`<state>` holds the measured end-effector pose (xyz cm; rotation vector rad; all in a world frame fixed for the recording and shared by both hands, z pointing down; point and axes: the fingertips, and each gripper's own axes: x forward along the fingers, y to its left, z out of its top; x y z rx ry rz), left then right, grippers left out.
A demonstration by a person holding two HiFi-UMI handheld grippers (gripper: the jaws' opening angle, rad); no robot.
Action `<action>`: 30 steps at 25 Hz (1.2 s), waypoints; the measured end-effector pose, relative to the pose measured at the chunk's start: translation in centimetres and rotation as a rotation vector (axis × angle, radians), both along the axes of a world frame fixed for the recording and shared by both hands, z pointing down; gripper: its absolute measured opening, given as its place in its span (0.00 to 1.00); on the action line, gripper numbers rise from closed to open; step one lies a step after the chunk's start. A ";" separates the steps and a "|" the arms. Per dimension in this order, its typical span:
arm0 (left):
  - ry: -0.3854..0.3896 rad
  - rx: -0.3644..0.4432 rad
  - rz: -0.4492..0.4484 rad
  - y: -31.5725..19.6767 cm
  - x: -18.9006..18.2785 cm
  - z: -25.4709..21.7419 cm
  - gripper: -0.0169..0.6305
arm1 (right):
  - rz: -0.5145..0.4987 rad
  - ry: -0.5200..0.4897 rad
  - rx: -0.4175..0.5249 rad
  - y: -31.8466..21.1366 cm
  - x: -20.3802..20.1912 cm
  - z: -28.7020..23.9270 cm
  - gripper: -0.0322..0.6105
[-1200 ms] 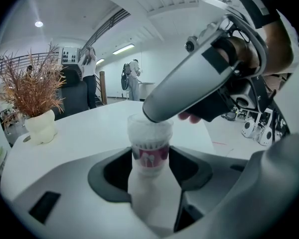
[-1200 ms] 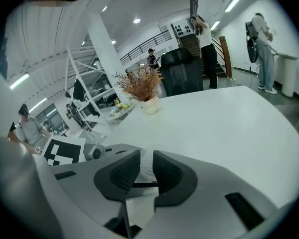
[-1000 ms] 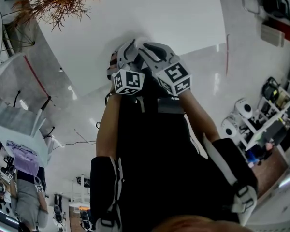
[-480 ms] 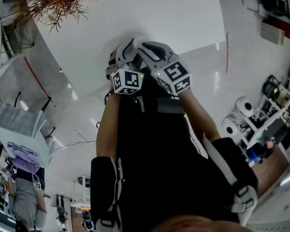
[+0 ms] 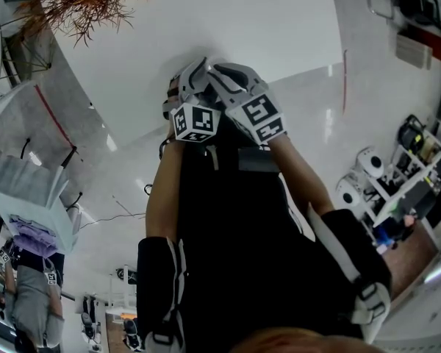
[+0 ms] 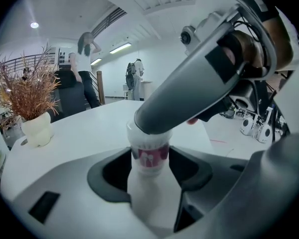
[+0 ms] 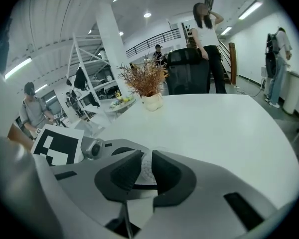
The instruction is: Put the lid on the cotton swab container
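Observation:
A clear cotton swab container [image 6: 149, 156] with a pink label stands upright on the white table. My left gripper [image 6: 149, 167] is shut on its sides. My right gripper [image 6: 153, 126] reaches over the container from above and covers its top. In the right gripper view, the jaws of the right gripper [image 7: 145, 174] have just been closing, and a white, bumpy lid [image 7: 146, 167] sits pinched between them. In the head view, the left gripper [image 5: 193, 73] and the right gripper [image 5: 219, 70] meet tip to tip near the table's near edge; the container is hidden there.
The white table [image 5: 242, 28] spreads away beyond the grippers. A dried plant in a white vase [image 6: 36, 128] stands at its far side. Past the table are a black chair [image 7: 189, 76] and a standing person [image 7: 207, 34]. Shelving and small devices [image 5: 367, 175] lie to my right.
Both grippers stay together in the same spot. The right gripper's marker cube has shifted very slightly. A person at the lower left of the head view has moved.

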<state>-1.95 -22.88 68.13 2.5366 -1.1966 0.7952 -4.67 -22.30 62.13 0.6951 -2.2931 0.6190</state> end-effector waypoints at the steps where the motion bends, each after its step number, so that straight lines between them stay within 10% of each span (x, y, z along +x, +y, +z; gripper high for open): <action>1: 0.001 0.000 -0.001 0.0 0.0 0.0 0.38 | 0.001 0.002 0.000 0.0 0.0 0.1 0.15; 18: 0.006 -0.016 -0.018 0.9 -0.6 -0.3 0.38 | 0.036 -0.051 0.014 -0.3 1.0 -0.8 0.13; 30: 0.108 0.081 -0.155 7.8 -4.2 -8.5 0.37 | 0.203 -0.149 0.190 5.4 4.5 -10.1 0.13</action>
